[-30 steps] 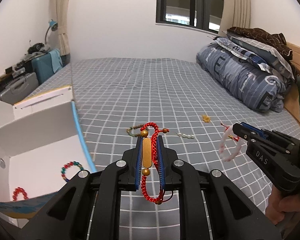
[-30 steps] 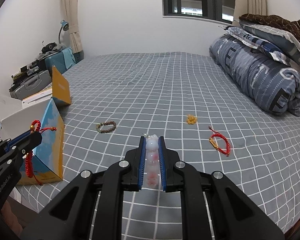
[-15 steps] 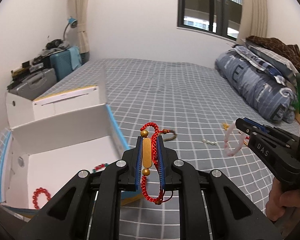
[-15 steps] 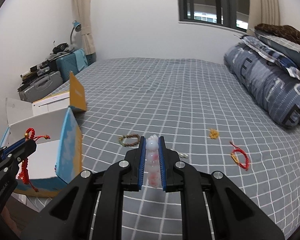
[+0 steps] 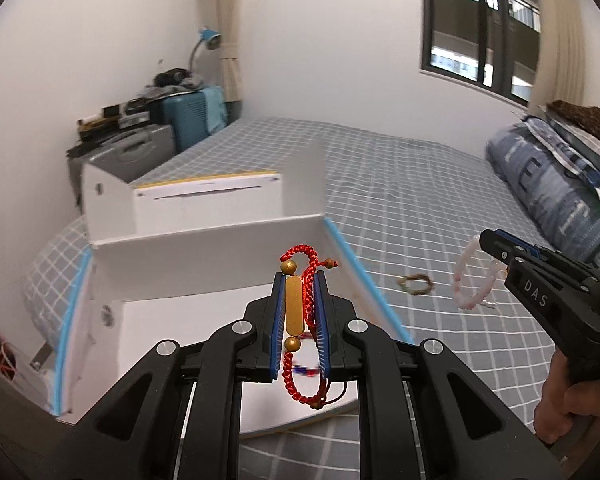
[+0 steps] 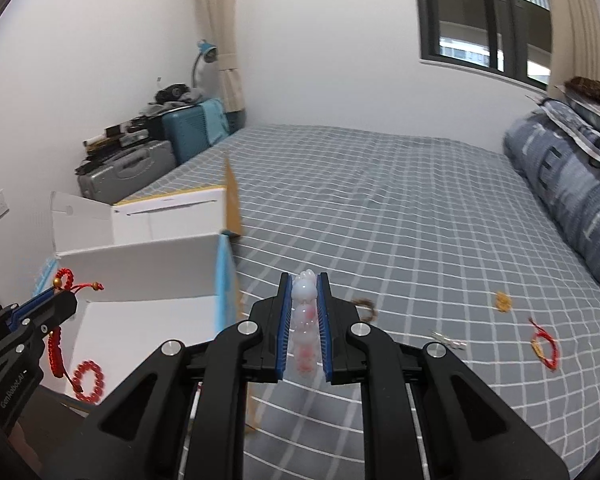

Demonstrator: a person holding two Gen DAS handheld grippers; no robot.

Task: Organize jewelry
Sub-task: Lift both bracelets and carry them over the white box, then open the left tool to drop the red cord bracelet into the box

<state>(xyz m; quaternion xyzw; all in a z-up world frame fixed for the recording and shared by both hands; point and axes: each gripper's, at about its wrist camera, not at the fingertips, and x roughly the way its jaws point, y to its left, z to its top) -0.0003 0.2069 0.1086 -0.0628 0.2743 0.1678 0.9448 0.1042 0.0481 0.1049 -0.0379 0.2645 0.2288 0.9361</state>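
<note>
Jewelry is split between the two grippers, a white box and the bedspread. The left gripper is closed tight on a red cord bracelet with a long gold bead, its loop hanging below the jaws above the near part of the white box. The right gripper is clamped just as narrowly on a pale pink bead bracelet, which hangs off its tips over the bed to the right of the box. Inside the box, a red bead bracelet lies on the floor near the left wall. On the checked bedspread, a brown woven bracelet lies just right of the box; farther right are a small silver piece, a little gold piece and another red cord bracelet, all apart from one another. A hand grips the right gripper's handle.
</note>
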